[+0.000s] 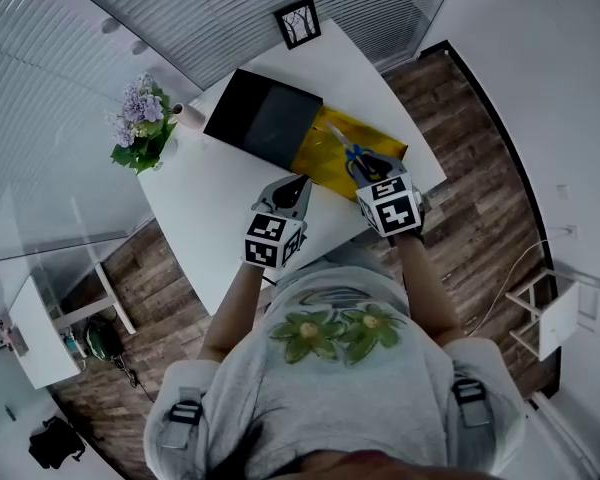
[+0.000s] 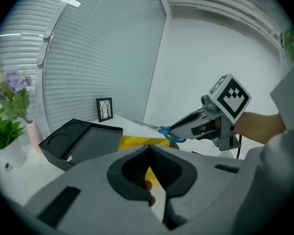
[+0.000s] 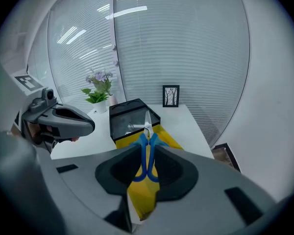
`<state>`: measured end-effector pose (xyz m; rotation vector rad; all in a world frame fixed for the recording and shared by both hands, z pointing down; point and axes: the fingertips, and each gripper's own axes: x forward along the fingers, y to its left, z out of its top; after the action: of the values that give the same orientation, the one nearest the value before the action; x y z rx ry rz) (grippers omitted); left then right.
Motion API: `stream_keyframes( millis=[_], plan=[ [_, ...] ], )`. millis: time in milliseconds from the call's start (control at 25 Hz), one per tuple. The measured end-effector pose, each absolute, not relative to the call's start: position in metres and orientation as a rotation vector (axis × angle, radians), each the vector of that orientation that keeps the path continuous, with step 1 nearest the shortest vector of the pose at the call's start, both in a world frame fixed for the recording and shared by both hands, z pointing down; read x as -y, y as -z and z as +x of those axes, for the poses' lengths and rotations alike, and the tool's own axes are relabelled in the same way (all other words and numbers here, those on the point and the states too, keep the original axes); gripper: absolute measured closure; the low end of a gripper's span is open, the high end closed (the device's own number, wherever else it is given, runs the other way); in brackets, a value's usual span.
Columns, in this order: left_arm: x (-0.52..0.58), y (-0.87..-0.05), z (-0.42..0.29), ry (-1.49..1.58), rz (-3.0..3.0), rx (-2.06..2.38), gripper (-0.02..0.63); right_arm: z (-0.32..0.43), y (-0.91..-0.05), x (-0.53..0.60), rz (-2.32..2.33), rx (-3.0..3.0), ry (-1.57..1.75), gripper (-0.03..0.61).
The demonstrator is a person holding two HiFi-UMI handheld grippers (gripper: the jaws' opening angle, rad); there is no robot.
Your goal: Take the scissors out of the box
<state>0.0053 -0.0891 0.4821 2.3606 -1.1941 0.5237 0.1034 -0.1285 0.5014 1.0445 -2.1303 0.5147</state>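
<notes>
We are gripping the scissors [image 3: 147, 151] by their blue handles in the right gripper [image 1: 366, 168], so they are hanging free over the yellow liner [image 1: 325, 163] at the box's [image 1: 265, 118] 4 o'clock. The left gripper [image 1: 298, 186] is idling closed and empty at 8 o'clock of the scissors, apparently unneeded for this lift.

Over yellow box [image 1: 382, 144], right claw [image 1: 368, 173] grips scissors [image 1: 355, 158]; left claw [image 1: 296, 186] above white table [image 1: 200, 208].

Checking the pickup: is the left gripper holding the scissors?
No, the right gripper clamps the scissors by their blue handles; the left gripper is shut on nothing.
</notes>
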Motion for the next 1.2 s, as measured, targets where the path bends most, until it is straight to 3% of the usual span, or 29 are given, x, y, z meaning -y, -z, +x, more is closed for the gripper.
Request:
stream_keyframes(
  millis=[1200],
  plan=[
    [0.079, -0.468, -0.007, -0.517, 2.376, 1.24, 0.608, 0.103, -0.422, 0.116, 1.109, 2.272, -0.325, 0.494]
  ],
)
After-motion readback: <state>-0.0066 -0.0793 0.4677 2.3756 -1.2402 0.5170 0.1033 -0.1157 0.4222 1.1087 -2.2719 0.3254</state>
